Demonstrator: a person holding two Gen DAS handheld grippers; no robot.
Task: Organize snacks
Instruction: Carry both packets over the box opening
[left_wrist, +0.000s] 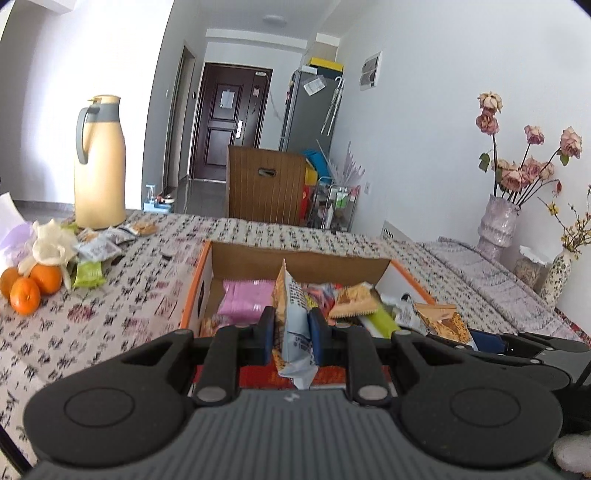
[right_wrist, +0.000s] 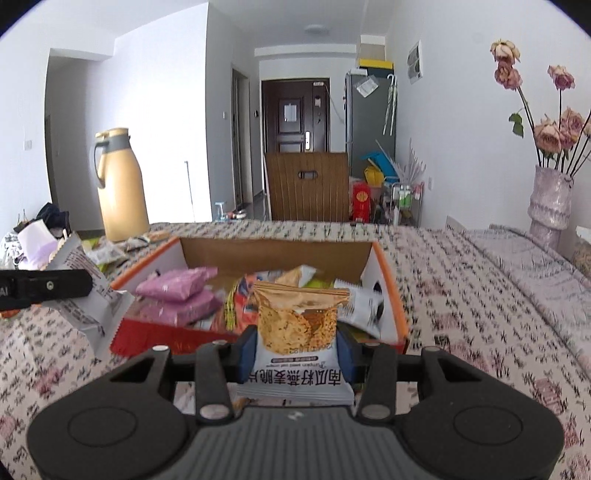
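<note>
An orange-edged cardboard box (left_wrist: 207, 266) (right_wrist: 388, 273) sits on the patterned tablecloth and holds several snack packets, among them pink ones (left_wrist: 243, 299) (right_wrist: 173, 284). My left gripper (left_wrist: 292, 325) is shut on a white and orange snack packet (left_wrist: 295, 332), held edge-on at the box's near edge; the packet also shows at the left of the right wrist view (right_wrist: 88, 295). My right gripper (right_wrist: 297, 347) is shut on a gold and white oat crisp packet (right_wrist: 299, 328) at the box's near wall; that packet shows in the left wrist view (left_wrist: 441, 321).
Loose snack packets (left_wrist: 96, 251) lie at the left by three oranges (left_wrist: 29, 286) and a yellow thermos (left_wrist: 99, 162) (right_wrist: 120, 184). A vase of dried roses (left_wrist: 496, 221) (right_wrist: 550, 206) stands at the right. A brown chair back (right_wrist: 308, 186) is behind the table.
</note>
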